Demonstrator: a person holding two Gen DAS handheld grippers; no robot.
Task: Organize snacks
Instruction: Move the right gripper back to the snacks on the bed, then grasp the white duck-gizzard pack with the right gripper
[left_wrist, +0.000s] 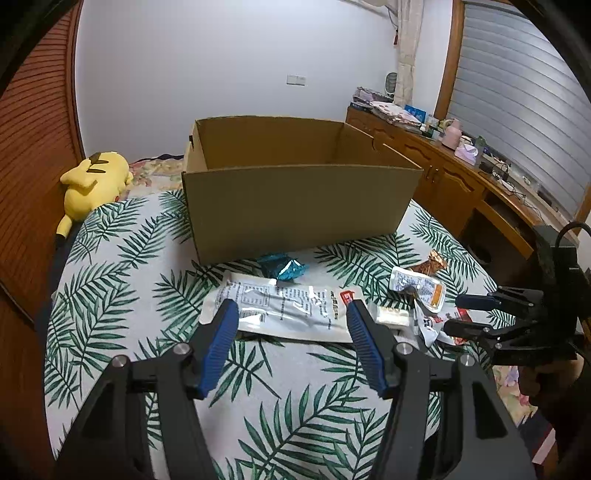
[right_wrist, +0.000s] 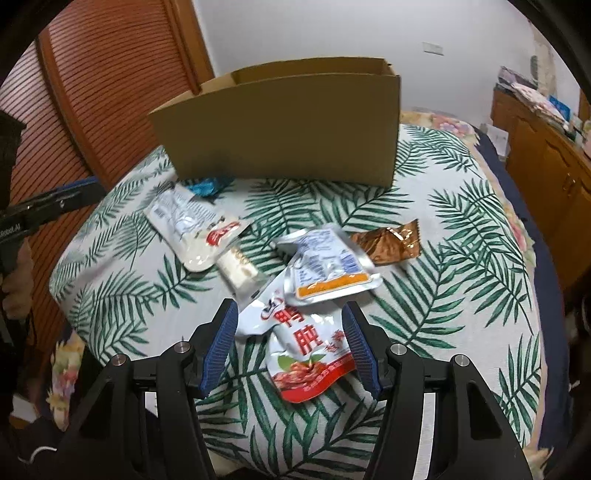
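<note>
Left tongs: I have them released, jaws standing apart with nothing clamped. The long white packet lies across the gap between the blue pads, flat on the bed; I cannot tell whether the tips touch it.

Right tongs: also released. The red and white pouch sits between the jaws, crumpled, resting on the bedspread; the pads stand just beside its edges, not pressing.

Cardboard box: open-topped, at 12 o'clock in the left wrist view, on the bed beyond the snacks. Its inside looks bare as far as I can see in.

Teal wrapper: at the foot of the box's near wall, just beyond the long white packet.

Small cream bar: between the long white packet and the red and white pouch, at about 11 o'clock from my right tongs.

White pouch with orange strip: at 12 o'clock from the right tongs, overlapping the top of the red and white pouch.

Brown foil packet: at 1 o'clock from the right tongs, just beside the white pouch.

Yellow plush toy: at 10 o'clock in the left view, well apart from the snacks, by the wooden slatted door.
</note>
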